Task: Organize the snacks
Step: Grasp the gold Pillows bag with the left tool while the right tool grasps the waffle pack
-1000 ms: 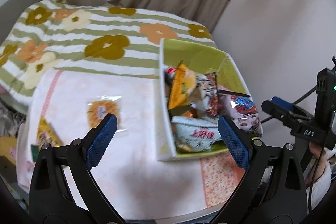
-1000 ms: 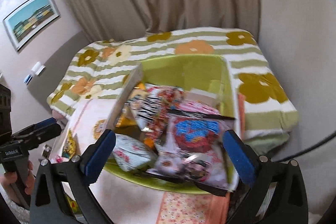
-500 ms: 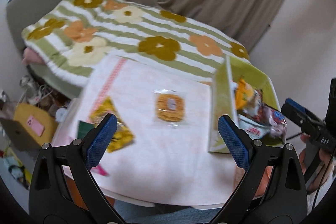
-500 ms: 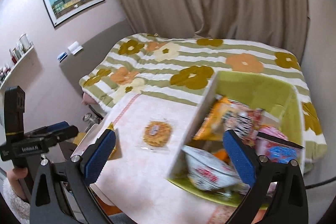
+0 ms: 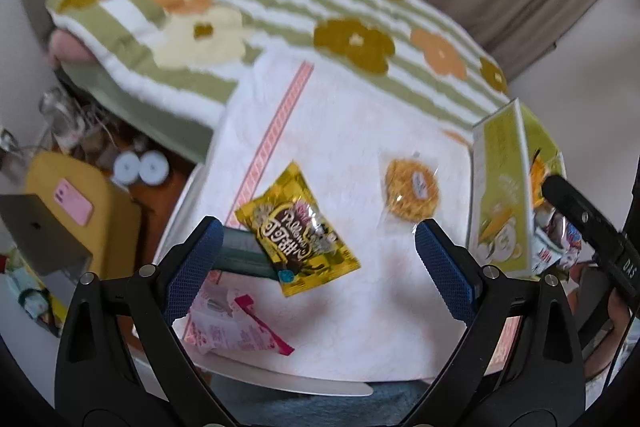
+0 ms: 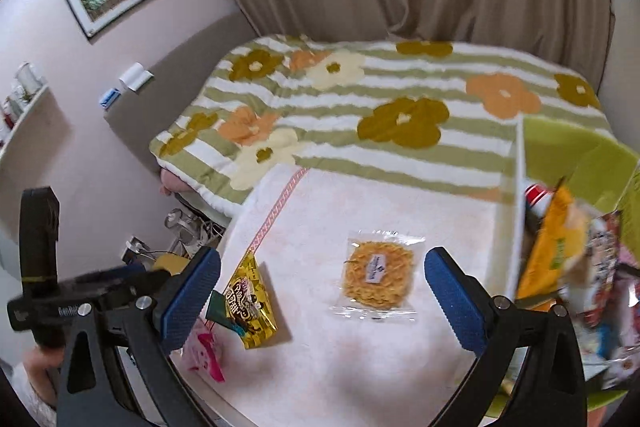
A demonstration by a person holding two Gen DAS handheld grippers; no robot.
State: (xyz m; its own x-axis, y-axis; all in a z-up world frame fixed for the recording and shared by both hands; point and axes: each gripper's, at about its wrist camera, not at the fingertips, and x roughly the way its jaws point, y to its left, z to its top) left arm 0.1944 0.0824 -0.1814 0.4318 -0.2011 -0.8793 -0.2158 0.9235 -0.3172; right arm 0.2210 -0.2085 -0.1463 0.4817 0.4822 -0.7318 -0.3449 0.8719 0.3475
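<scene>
Snacks loose on pale cloth-covered table [image 5: 360, 131] beside green box [image 5: 500, 187], flowered bedspread [image 6: 360, 99] beyond; both jaws wide, empty.

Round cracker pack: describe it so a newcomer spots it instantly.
On the pink cloth, just left of the green box of snacks, lies the round cracker pack, apart from the other loose packets. Only it has a clear wrapper, showing a golden disc with a small white label.

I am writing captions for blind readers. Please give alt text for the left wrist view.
The open left gripper hovers over a yellow snack bag lying on a white cloth. A clear-wrapped round cracker lies to its right beside a green box of snacks, with a pink packet at the cloth's near edge.
</scene>
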